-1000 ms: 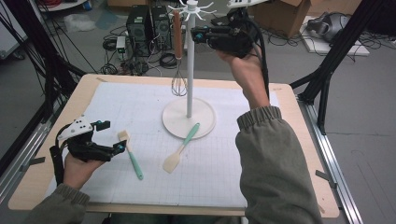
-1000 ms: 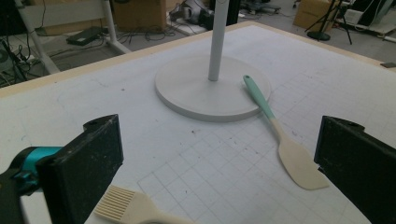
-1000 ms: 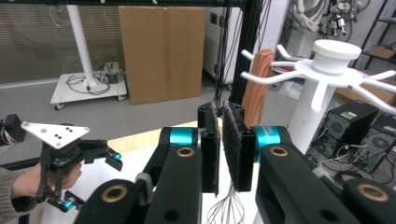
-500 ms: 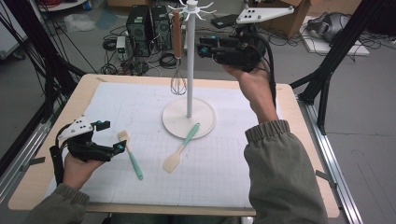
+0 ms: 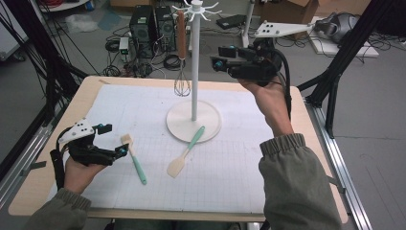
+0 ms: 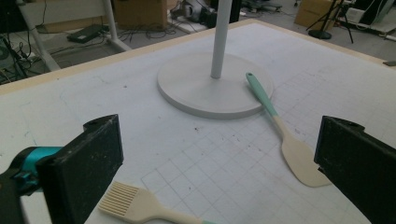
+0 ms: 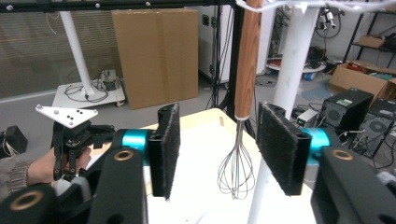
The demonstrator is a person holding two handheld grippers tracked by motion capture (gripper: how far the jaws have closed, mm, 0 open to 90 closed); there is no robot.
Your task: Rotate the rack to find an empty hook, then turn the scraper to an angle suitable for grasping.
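A white hook stand [image 5: 194, 72] rises from a round base [image 5: 210, 129] on the mat. A wooden-handled whisk [image 5: 181, 45] hangs from one of its hooks. My right gripper [image 5: 221, 56] is held high, just right of the pole, open and empty. In the right gripper view the whisk [image 7: 243, 88] hangs beyond the open right gripper [image 7: 217, 147], apart from the pads. A teal-handled spatula [image 5: 186, 151] leans on the base. A teal-handled brush [image 5: 134, 160] lies by my open left gripper [image 5: 114, 140]; its bristles [image 6: 119, 200] lie low between the jaws.
A white gridded mat [image 5: 239, 158] covers the wooden table [image 5: 306, 124]. Computer towers [image 5: 143, 24], cables and cardboard boxes [image 5: 287, 9] stand on the floor behind. Black frame legs [image 5: 335, 81] flank the table.
My right gripper has drawn back to the right and down from the stand's top, still open. The left gripper, the brush and the spatula have not moved.
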